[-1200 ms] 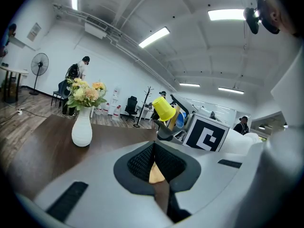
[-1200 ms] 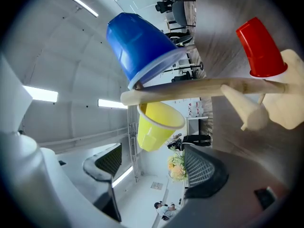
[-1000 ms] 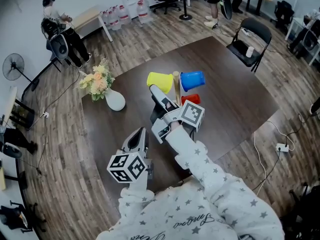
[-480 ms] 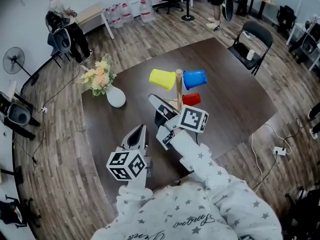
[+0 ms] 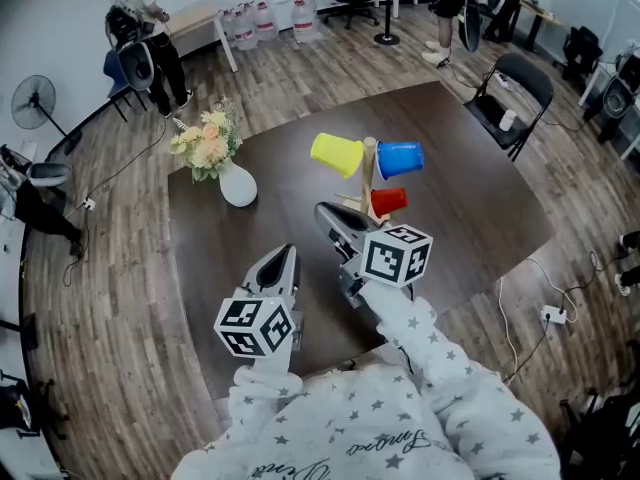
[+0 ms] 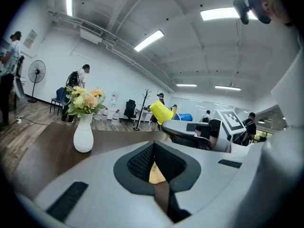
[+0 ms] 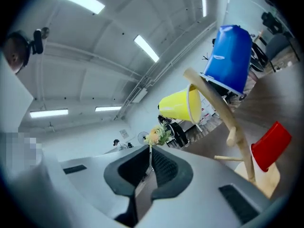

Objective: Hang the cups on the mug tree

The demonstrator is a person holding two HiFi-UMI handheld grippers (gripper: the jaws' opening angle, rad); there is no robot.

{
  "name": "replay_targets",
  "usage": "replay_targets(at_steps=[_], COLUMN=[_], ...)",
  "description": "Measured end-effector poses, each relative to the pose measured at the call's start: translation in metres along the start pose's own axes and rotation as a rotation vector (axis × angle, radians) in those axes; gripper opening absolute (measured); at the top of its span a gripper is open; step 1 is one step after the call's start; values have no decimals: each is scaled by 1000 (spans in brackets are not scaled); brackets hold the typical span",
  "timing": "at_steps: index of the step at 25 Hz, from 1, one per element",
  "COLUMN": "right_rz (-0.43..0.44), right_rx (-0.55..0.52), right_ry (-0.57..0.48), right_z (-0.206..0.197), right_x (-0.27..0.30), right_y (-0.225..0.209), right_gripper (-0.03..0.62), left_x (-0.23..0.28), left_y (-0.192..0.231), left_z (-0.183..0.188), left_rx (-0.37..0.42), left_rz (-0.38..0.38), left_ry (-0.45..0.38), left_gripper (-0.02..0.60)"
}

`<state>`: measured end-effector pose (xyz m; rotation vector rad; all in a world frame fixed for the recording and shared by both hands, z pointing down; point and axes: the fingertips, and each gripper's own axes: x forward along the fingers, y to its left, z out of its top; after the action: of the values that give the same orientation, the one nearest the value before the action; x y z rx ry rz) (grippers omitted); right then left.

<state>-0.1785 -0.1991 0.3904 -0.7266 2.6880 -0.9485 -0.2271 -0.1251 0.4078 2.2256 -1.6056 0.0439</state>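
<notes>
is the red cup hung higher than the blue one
No, the red cup hangs low on the tree, near its base, while the blue cup sits at its top.

You wear a pale grey top (image 5: 380, 418) sprinkled with small dark stars, with a line of dark cursive script across the front. Its sleeves (image 5: 415, 333) carry the same star print down to the cuffs. Your left gripper (image 5: 288, 252) and right gripper (image 5: 322, 209) have smooth light-grey shells that taper to a point, dark along the inner edges. Each bears a white cube with black square markers: the left cube (image 5: 255, 326) and the right cube (image 5: 397, 255). In the gripper views the pads (image 6: 139, 162) are black with a fine mesh texture, set in a dark collar. Black rectangular strips (image 6: 65, 200) sit in the grey housing on either side.
</notes>
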Motion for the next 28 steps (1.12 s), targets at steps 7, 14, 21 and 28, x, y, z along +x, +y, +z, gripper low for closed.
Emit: replay_targets(at_steps=[7,14,21,28], right_rz=[-17,-58,-140,-194], right_rx=[-283,-493,-553,-523], right_ry=[76,112,66,12], right_z=[-13,-19,-6,5], right_x=[-20,-47,-71,-87], right_y=[4,4,1,-9], right_gripper=[20,18,18,18], left_x=[-4,-15,-32,-47], left_y=[-5,-5,1,7], left_z=[2,6,14,19], left_rx=[38,72,115,129], left_rz=[2,19,69,111], left_ry=[-19,-47,-86,-118], left_gripper=[25,25,25,25])
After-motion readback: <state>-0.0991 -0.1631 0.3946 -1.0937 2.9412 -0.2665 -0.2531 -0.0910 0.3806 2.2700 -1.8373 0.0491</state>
